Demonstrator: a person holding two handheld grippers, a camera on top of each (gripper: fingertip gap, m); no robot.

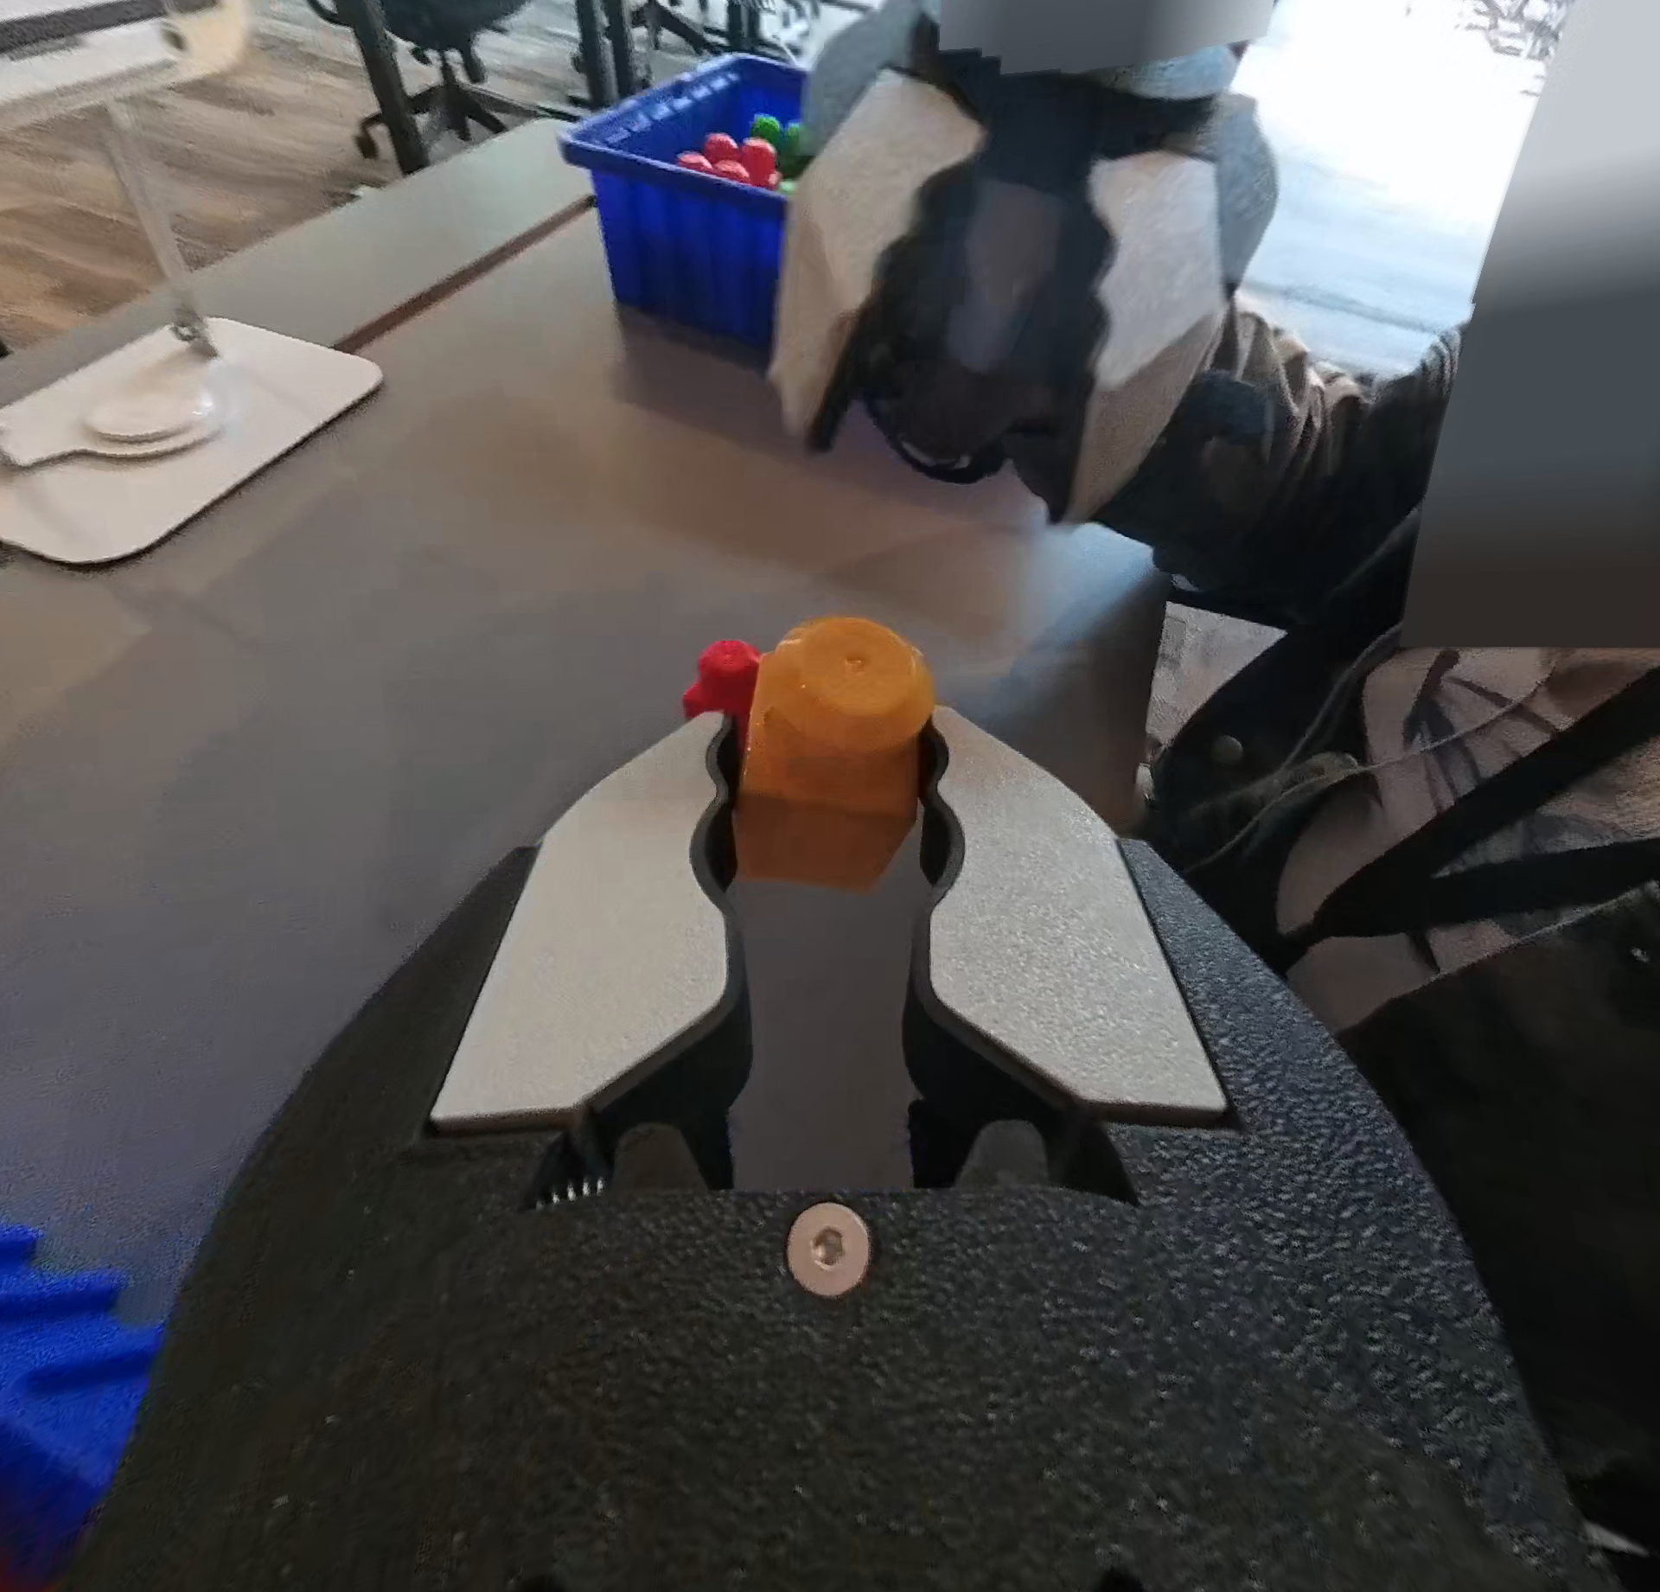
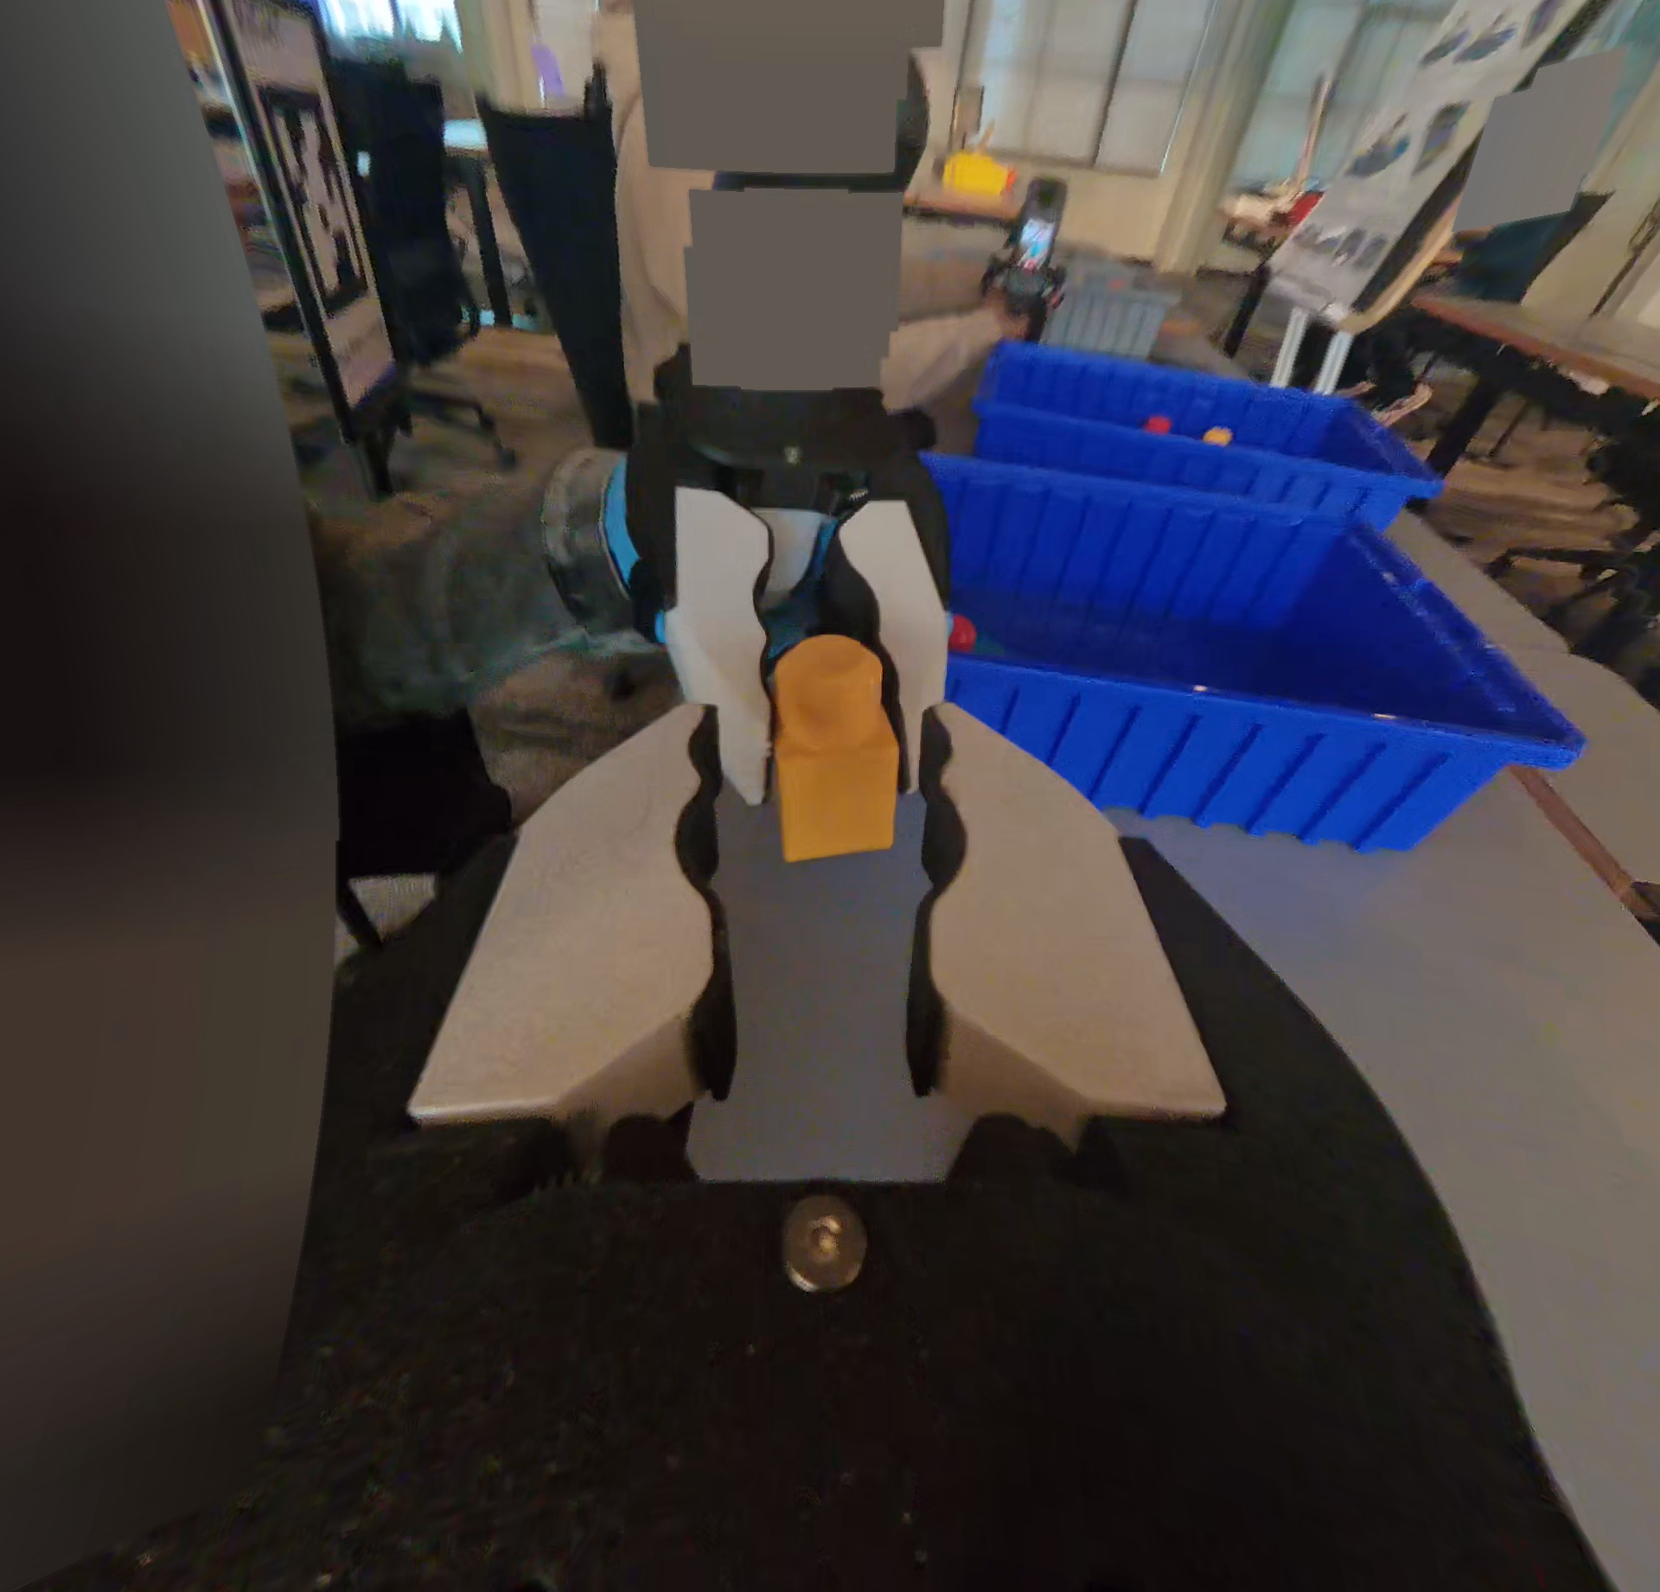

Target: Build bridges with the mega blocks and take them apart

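Left gripper (image 1: pixel 826 745) was clenched on a single-stud orange mega block (image 1: pixel 831 767), jaws pressing its two flat sides, stud tilted up and away from the camera. The block looked lifted clear of the grey table (image 1: pixel 404 695) rather than resting on it, though contact was hard to confirm. A small red block (image 1: pixel 719 682) sat on the table just behind and to the left of the orange one, partly hidden by the left jaw tip; likely the next stacking target or a bridge pier, judging by how close the orange was carried to it.

Right gripper (image 2: pixel 822 740) was released, jaws spread wide with nothing between them, facing the left gripper across the table. In the right wrist view the orange mega block (image 2: pixel 835 758) showed just beyond the open jaws, pinched in the opposite gripper; probably the right was waiting to steady or receive it.

Supply: blue bin (image 1: pixel 692 228) on the far side of the table held red and green blocks. In the right wrist view two more blue bins (image 2: pixel 1258 740) stood side by side, a few loose blocks inside.

Build looked at an early stage: no bridge span visible anywhere
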